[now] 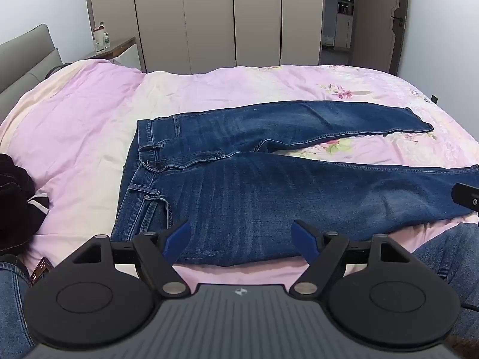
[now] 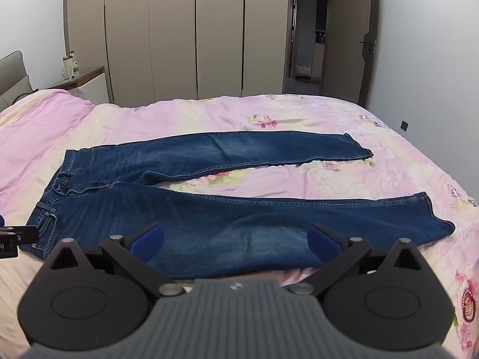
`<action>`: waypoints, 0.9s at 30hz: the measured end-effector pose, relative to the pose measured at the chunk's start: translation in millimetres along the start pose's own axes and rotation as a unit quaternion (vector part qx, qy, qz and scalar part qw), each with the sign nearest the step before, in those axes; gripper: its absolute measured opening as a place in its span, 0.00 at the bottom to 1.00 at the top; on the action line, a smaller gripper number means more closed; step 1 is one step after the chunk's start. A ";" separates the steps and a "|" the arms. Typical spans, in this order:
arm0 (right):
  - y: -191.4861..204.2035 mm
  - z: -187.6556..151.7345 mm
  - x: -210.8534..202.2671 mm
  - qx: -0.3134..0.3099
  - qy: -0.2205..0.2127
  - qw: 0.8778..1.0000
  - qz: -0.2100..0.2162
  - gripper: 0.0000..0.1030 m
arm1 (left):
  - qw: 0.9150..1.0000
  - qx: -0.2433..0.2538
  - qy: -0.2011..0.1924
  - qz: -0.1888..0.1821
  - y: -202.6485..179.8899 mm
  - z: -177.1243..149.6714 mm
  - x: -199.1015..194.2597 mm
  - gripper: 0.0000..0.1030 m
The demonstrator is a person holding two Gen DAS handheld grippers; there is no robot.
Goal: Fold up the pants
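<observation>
Blue jeans (image 1: 269, 191) lie flat on the pink bed, waistband to the left, both legs spread apart toward the right; they also show in the right wrist view (image 2: 239, 218). My left gripper (image 1: 241, 239) is open and empty, hovering over the near leg's thigh close to the front pocket. My right gripper (image 2: 236, 240) is open and empty above the near leg's knee area. The right gripper's edge shows at the right of the left wrist view (image 1: 467, 199); the left gripper's edge shows at the left of the right wrist view (image 2: 15, 236).
The pink floral duvet (image 2: 269, 113) covers the bed. A dark garment (image 1: 15, 197) lies at the left edge. A nightstand with bottles (image 1: 110, 48) stands beyond the grey headboard (image 1: 27, 59). Wardrobe doors (image 2: 179, 36) and an open door (image 2: 311, 30) are behind.
</observation>
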State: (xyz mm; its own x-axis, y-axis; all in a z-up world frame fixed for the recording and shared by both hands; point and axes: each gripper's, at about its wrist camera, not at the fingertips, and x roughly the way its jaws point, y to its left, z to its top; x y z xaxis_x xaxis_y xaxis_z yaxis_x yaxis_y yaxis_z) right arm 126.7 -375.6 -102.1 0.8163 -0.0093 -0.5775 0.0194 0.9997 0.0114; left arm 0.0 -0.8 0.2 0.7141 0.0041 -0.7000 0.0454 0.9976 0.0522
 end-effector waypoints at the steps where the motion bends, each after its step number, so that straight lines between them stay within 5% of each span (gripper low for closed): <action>1: 0.7 -0.3 0.1 -0.001 0.000 1.000 0.000 0.95 | 1.000 -0.003 0.001 -0.002 0.0 0.2 0.1 0.87; 27: -2.8 -2.1 0.7 0.003 -0.002 1.000 -0.002 0.95 | 1.000 -0.010 -0.004 -0.011 0.8 1.4 -5.1 0.87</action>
State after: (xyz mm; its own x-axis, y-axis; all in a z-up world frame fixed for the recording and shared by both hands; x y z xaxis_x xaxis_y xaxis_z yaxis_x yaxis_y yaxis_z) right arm 126.0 -378.4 -104.2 0.8184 -0.0138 -0.5745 0.0264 0.9996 0.0136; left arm -2.6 -0.1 4.9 0.7189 -0.0180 -0.6949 0.0475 0.9986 0.0233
